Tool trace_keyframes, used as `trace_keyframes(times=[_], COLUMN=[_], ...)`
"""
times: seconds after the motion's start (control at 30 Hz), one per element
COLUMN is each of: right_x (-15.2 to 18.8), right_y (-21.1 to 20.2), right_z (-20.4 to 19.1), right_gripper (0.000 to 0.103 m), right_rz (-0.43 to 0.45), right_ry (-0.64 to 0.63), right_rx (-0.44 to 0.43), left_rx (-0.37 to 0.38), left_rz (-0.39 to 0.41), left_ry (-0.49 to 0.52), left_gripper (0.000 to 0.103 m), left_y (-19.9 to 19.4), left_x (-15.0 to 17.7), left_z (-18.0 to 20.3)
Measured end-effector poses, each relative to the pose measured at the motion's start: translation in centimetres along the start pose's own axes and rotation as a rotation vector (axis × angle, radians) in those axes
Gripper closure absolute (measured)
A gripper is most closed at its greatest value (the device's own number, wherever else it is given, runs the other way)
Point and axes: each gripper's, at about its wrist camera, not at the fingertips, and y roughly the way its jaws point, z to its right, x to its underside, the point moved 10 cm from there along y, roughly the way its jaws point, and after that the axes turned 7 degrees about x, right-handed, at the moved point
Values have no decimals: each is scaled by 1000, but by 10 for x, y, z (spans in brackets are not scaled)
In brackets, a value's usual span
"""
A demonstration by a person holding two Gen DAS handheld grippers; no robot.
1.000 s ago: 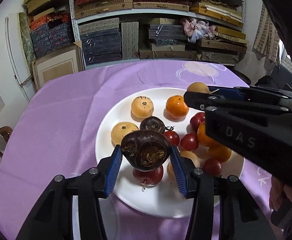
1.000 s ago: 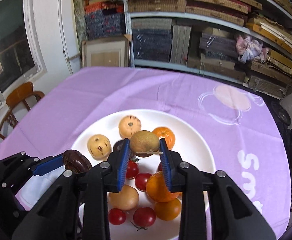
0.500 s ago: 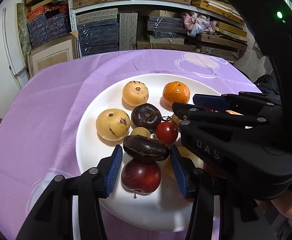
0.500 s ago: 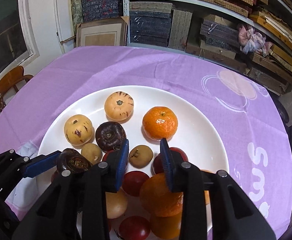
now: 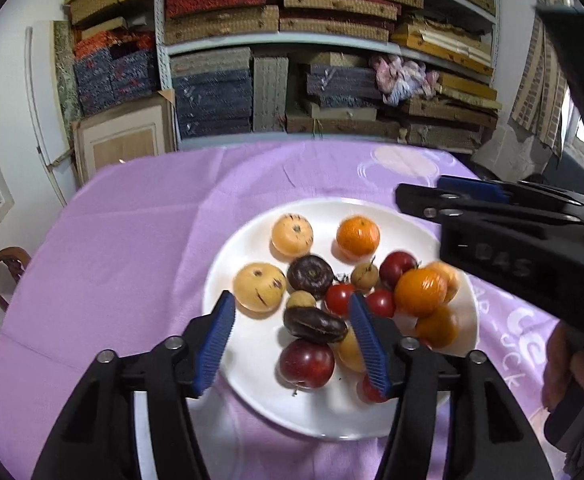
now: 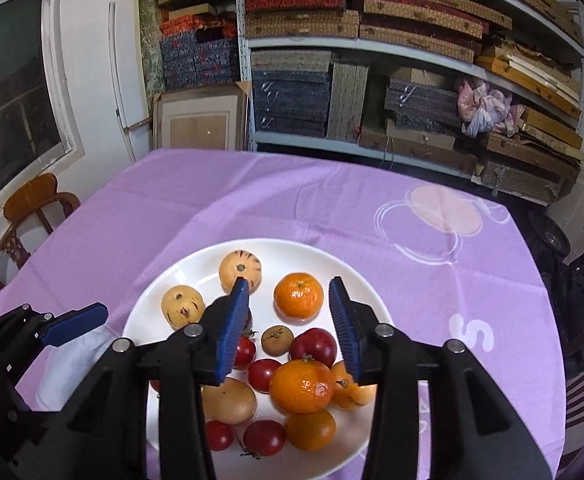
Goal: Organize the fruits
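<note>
Now both grippers' fingers released, opening; purple tablecloth (image 6: 331, 200), cluttered shelves (image 6: 371, 40) behind.

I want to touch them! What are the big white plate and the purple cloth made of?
The white plate looks like glazed ceramic or porcelain, though hard plastic is possible: it is smooth and glossy, with soft reflections. The purple cloth looks like thin woven fabric with a matte finish: it shows fold creases and drapes over the table's edge.
</note>
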Motion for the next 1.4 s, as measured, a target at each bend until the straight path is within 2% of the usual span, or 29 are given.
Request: trace_keyframes(times=[0.07,0.2,0.27,0.33,0.4,0.5,0.67,0.87,1.07,1.2,1.4], right_x=[-11,-18,-11,0,19,50,108,156,178,181,183], right_y=[-36,-111,-151,-182,-209,-230,-226,-179,-147,-136,-128], right_z=[5,11,14,15,17,17,13,15,23,28,27], right_gripper=[47,33,19,13,12,8,8,8,8,8,7], right_rz=[73,213,289,344,389,397,324,202,167,151,138], right_ry=[13,21,22,17,11,32,36,99,108,122,114], right_rx=[-3,-9,0,15,34,8,19,29,90,93,101], left_rx=[-9,-31,-54,-64,-86,-107,-89,-70,-110,-114,-112], left_rz=[40,119,159,178,195,206,156,75,50,45,42], left_ry=[0,19,34,52,75,95,66,-12,-28,-60,-31], left_gripper=[36,26,19,14,13,10,10,10,10,7,3], left_y=[-23,-75,-100,-117,-133,-145,-143,-117,-101,-93,-86], left_x=[-11,-21,-18,-9,3,25,75,113,114,113,111], left_z=[-1,0,0,4,7,11,13,5,-7,-14,-9])
